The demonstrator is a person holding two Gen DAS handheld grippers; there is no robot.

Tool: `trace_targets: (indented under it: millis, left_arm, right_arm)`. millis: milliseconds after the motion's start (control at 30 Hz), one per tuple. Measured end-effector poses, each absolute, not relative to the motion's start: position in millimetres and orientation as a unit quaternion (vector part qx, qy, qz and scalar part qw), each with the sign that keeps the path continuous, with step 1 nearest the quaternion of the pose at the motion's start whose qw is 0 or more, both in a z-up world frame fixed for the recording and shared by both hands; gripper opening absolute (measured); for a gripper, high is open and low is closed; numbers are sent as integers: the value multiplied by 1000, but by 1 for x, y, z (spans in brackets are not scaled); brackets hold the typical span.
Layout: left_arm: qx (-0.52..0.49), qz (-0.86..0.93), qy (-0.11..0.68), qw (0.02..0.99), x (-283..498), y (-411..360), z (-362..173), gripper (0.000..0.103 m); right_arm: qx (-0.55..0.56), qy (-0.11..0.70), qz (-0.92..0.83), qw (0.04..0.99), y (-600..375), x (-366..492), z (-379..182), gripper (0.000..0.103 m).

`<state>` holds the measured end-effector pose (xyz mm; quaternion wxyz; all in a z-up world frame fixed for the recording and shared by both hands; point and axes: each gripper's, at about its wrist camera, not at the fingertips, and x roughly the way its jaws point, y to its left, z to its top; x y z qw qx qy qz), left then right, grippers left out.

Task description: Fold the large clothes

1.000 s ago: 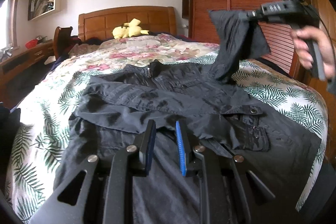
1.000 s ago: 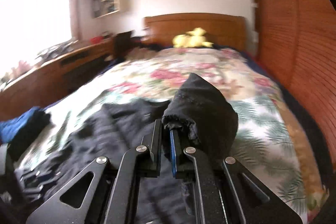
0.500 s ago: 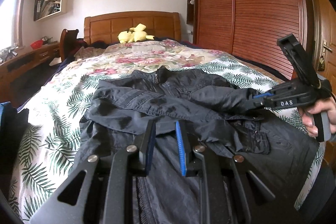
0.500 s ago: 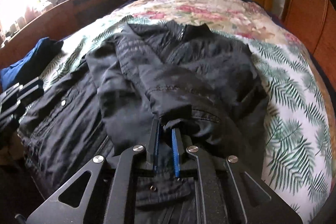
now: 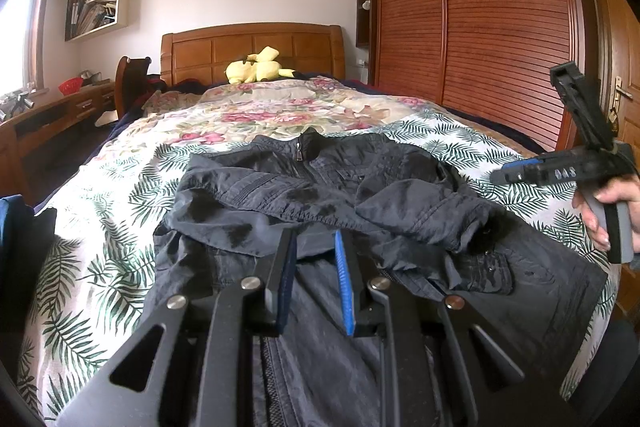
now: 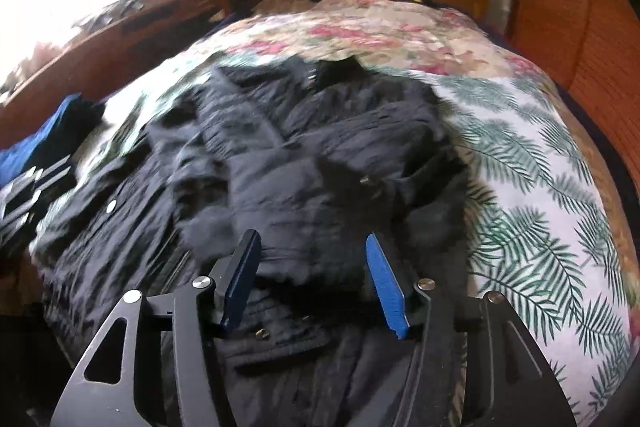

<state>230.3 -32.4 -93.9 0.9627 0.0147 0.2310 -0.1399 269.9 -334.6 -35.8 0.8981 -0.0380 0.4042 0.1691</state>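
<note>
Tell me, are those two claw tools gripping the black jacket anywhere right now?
No. The right gripper is opening, its fingers clear of the jacket sleeve beneath. The left gripper hovers, clamping nothing.

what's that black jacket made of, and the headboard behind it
Black jacket: looks like thin woven synthetic, perhaps nylon, matte with a slight sheen; it creases in fine crinkles. Headboard: wood, orange-brown, glossy varnish; panelled, with a faint shine.

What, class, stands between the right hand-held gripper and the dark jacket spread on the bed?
Nothing visible. The right hand-held gripper sits directly over the dark crinkled fabric jacket, its jaws opening with the folded sleeve lying loose between them. The leaf-print bedspread beside it shows no other object in the way.
</note>
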Motion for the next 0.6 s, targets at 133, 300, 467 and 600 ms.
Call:
trace_targets:
  millis: [133, 300, 467, 600]
  left_arm:
    - [14, -141, 231, 963, 229, -32, -94, 17]
    - [14, -140, 231, 963, 229, -32, -94, 17]
    - [15, -137, 235, 962, 228, -31, -93, 17]
    - [15, -136, 235, 962, 228, -30, -91, 17]
  right_arm:
    - [0, 409, 146, 901, -354, 290, -42, 57]
    - [3, 435, 125, 892, -361, 314, -68, 57]
    - [35, 466, 128, 875, -366, 326, -97, 57]
    - [51, 487, 136, 862, -366, 329, -110, 59]
